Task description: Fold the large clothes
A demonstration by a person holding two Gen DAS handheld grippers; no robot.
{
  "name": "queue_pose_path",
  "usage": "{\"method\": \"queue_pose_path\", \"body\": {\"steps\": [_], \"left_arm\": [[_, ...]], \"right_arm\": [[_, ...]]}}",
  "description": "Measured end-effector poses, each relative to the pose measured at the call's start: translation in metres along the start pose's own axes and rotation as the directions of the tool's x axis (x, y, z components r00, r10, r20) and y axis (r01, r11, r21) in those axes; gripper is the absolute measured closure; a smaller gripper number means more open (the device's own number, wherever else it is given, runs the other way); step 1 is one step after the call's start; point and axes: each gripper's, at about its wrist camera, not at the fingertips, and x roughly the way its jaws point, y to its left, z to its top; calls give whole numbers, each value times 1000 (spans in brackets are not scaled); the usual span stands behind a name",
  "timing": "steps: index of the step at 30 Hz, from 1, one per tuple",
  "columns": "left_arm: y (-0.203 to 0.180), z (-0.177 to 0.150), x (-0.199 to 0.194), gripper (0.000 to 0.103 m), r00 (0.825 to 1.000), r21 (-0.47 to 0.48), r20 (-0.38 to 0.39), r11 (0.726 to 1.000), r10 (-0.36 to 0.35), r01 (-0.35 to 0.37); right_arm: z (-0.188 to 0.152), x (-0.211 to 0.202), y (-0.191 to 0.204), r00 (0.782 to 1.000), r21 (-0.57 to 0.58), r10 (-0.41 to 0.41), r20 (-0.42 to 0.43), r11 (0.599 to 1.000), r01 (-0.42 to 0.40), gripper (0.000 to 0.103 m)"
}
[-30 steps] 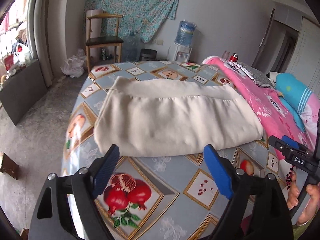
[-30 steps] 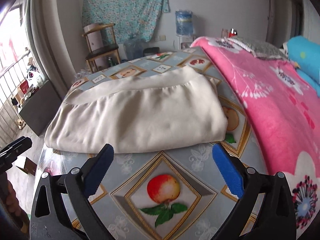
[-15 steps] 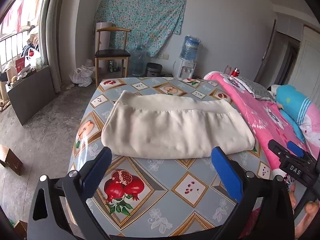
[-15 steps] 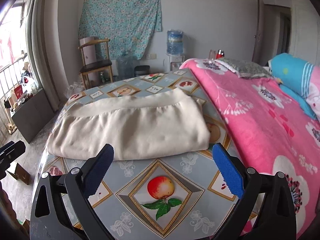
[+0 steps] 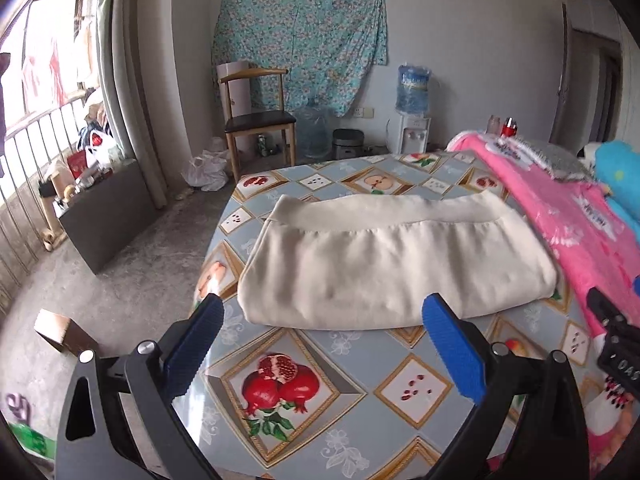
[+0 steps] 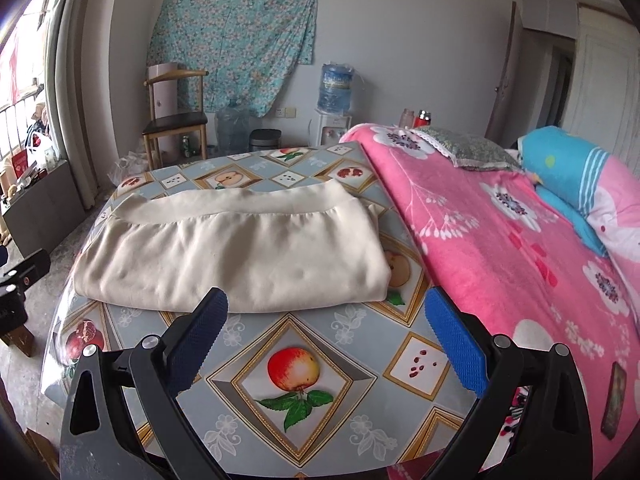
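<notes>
A cream garment [image 5: 396, 264] [image 6: 236, 256] lies folded into a wide rectangle on the fruit-patterned tablecloth [image 5: 320, 384] [image 6: 304, 364], its ribbed band along the far edge. My left gripper [image 5: 324, 320] hovers over the table's near part, short of the garment's near fold, jaws wide open and empty. My right gripper [image 6: 326, 314] likewise hangs open and empty just in front of the near fold. The right tool's black tip [image 5: 612, 328] shows at the right edge of the left wrist view, and the left tool [image 6: 20, 276] at the left edge of the right wrist view.
A pink flowered blanket [image 6: 520, 240] with a blue pillow [image 6: 572, 168] covers the bed right of the table. At the far wall stand a wooden chair [image 5: 260, 120], a water dispenser [image 5: 412, 108] and a floral cloth [image 5: 300, 40]. A dark cabinet [image 5: 108, 220] and a cardboard box [image 5: 60, 328] sit left.
Both grippers have pulled back and up from the garment's near edge, so the garment looks smaller and more of the room shows. The left jaws have spread a little wider.
</notes>
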Motion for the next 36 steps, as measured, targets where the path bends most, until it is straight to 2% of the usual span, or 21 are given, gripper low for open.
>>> {"method": "queue_pose_path", "body": {"steps": [4, 7, 12, 17, 24, 36], "left_arm": [[-12, 3, 15, 5, 997, 31, -70, 999, -14, 17], [-21, 2, 21, 5, 997, 22, -68, 1000, -19, 20], [-33, 3, 21, 5, 996, -11, -80, 1000, -30, 29], [-43, 0, 24, 5, 994, 25, -108, 1000, -4, 6], [-39, -7, 38, 5, 985, 17, -171, 1000, 5, -2], [-27, -8, 46, 5, 976, -33, -216, 999, -27, 21]], "right_arm": [[-1, 7, 2, 1000, -35, -4, -29, 999, 3, 7], [-3, 17, -3, 996, -17, 33, -80, 999, -34, 7], [-2, 19, -13, 992, 32, 91, -87, 996, -89, 7], [-2, 30, -9, 985, 29, 109, -131, 994, -106, 7], [2, 36, 5, 980, 10, 116, -161, 993, -116, 7], [5, 39, 24, 975, -19, 121, -188, 992, -127, 7]]}}
